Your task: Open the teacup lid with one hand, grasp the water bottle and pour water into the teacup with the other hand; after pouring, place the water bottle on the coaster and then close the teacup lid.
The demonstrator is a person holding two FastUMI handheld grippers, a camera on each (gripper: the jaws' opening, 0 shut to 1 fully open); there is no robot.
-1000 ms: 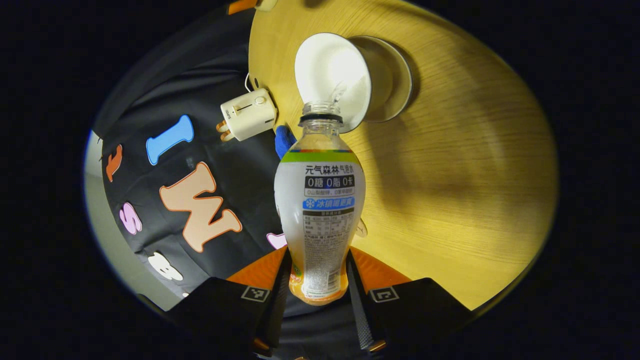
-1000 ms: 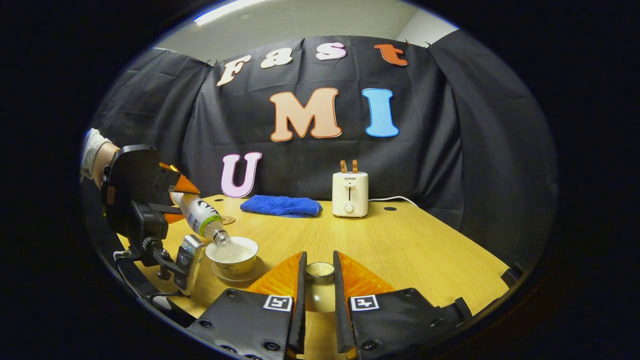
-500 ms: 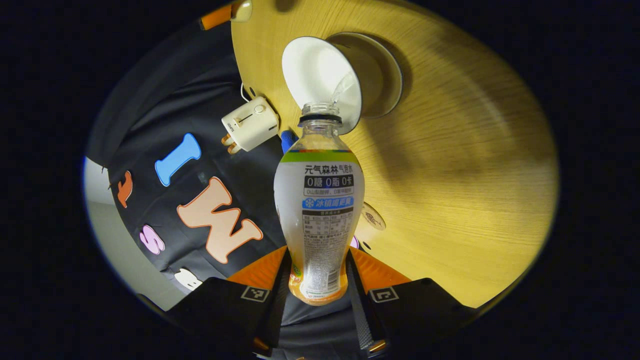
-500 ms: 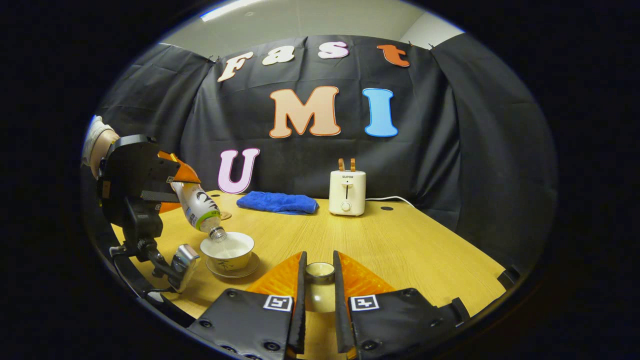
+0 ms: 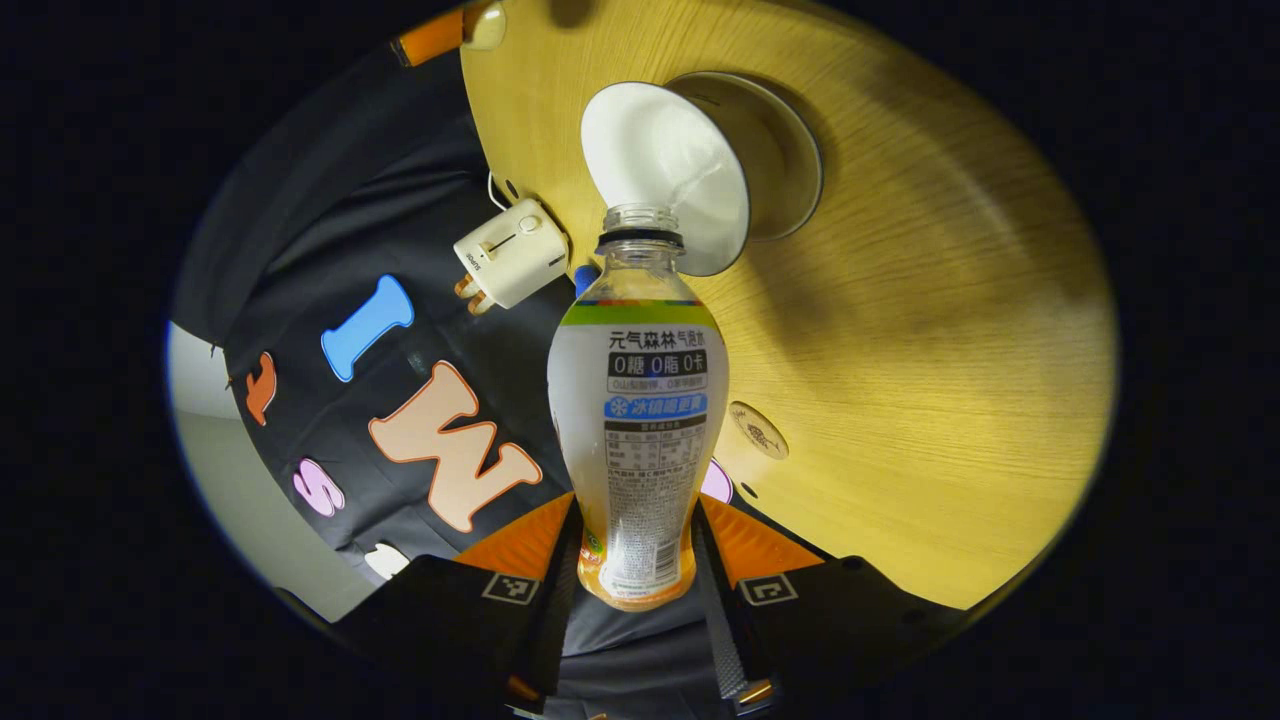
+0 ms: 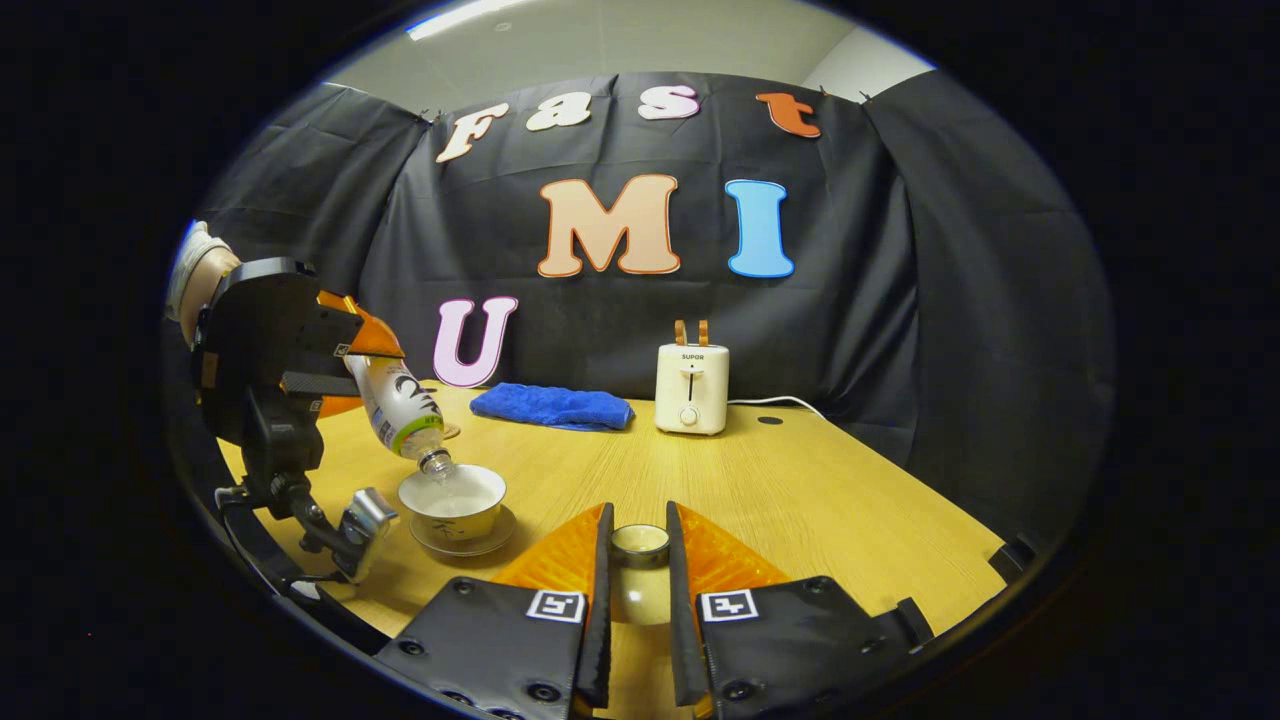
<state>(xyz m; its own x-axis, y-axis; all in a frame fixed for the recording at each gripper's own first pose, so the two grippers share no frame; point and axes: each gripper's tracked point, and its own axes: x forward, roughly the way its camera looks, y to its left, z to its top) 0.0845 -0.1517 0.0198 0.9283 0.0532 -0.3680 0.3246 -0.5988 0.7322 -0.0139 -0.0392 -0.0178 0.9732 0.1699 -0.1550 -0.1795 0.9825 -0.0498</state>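
Note:
My left gripper (image 5: 636, 560) is shut on the base of a clear water bottle (image 5: 638, 420) with a white label and no cap. The bottle is tipped mouth-down over the white teacup (image 5: 665, 175), and a thin stream of water runs into it. In the right gripper view the same bottle (image 6: 402, 410) slants down to the teacup (image 6: 452, 501), which stands on its saucer (image 6: 463, 544), with the left gripper (image 6: 345, 375) held by a hand at the left. My right gripper (image 6: 637, 565) is shut on the teacup lid (image 6: 639, 543), held above the table. A small round coaster (image 5: 757, 430) lies on the table.
A cream toaster (image 6: 691, 388) with a white cord stands at the back of the wooden table (image 6: 820, 500). A folded blue cloth (image 6: 553, 407) lies to its left near the wall. Black cloth closes the booth behind and at both sides.
The bottle has tipped a little steeper over the teacup while water keeps flowing. The left gripper has shifted slightly. The right gripper holds the lid in the same place.

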